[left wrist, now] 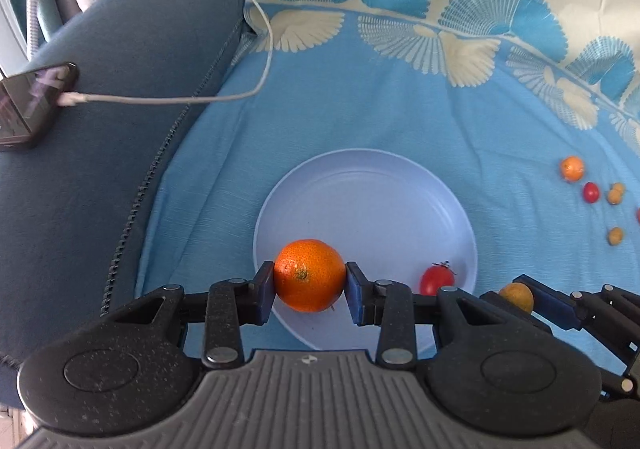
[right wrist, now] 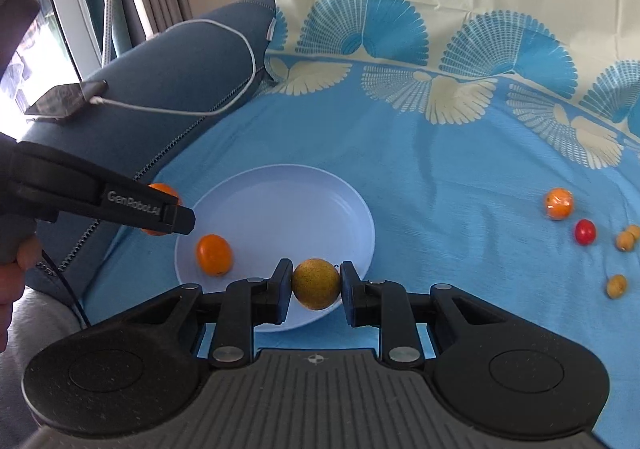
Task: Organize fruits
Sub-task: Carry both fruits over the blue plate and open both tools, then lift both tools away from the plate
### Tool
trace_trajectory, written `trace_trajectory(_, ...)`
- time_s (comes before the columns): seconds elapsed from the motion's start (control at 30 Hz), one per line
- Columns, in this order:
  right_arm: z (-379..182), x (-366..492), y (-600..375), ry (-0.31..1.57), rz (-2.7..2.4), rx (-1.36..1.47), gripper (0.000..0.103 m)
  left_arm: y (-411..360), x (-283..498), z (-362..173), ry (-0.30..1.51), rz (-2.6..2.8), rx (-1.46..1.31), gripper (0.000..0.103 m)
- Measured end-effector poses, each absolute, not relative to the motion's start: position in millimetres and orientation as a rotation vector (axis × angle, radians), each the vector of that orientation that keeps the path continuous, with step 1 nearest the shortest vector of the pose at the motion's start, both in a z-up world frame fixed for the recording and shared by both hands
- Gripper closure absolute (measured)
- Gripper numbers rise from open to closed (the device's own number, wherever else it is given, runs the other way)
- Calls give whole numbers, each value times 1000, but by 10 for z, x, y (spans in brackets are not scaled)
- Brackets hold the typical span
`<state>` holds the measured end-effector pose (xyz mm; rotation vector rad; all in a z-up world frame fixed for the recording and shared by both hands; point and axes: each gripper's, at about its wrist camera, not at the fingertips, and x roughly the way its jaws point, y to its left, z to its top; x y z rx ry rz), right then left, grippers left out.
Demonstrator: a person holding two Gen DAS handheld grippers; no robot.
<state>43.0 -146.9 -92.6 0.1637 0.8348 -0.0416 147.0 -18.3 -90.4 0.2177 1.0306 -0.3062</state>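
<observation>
Left gripper (left wrist: 310, 283) clamped on orange (left wrist: 309, 275) over plate (left wrist: 372, 205), 6 o'clock rim. Red tomato (left wrist: 437, 280) on plate at 5. Right gripper (left wrist: 520, 295) pinching yellow-brown fruit (left wrist: 517, 296), 4 o'clock edge.

Lettering visible from my right wrist camera.
White print reading "GenRobot.AI" runs along the black side of my left tongs (right wrist: 172, 215), its last letters partly cut off at the finger joint; the phone screen (right wrist: 60, 102) on the sofa arm is too blurred for me to read.

Plate (right wrist: 352, 209) mostly bare; small fruit (right wrist: 214, 254) blocks its near-left part
</observation>
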Motion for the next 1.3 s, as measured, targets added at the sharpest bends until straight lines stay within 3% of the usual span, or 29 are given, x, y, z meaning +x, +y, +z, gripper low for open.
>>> trace_trajectory(0.27,-1180,704,-1422,863,-8,121,76,-235,1692,-1137,1028,-308,262,61)
trace_trajectory(0.33,-1219,752,-1414,864,14,114,76,-232,1719,-1135,1022,-313,262,41)
trace_trajectory(0.37,-1233,791,-1412,865,26,113,76,-222,1715,-1099,1010,-304,255,16)
trace_trajectory(0.43,-1221,842,-1399,868,41,116,57,-173,1660,-972,953,-296,227,0)
trace_trajectory(0.47,-1193,852,-1392,865,38,117,37,-152,1615,-902,930,-298,222,0)
trace_trajectory(0.5,-1140,848,-1379,848,28,119,26,-133,1576,-849,926,-303,229,0)
trace_trajectory(0.67,-849,599,-1347,844,4,111,10,51,1231,-612,905,-266,243,0)
trace_trajectory(0.8,-636,199,-1310,855,-36,148,4,281,849,-451,925,-238,219,0)
trace_trajectory(1.3,-105,-993,-1058,737,-140,175,1,605,-216,-127,887,-243,182,0)
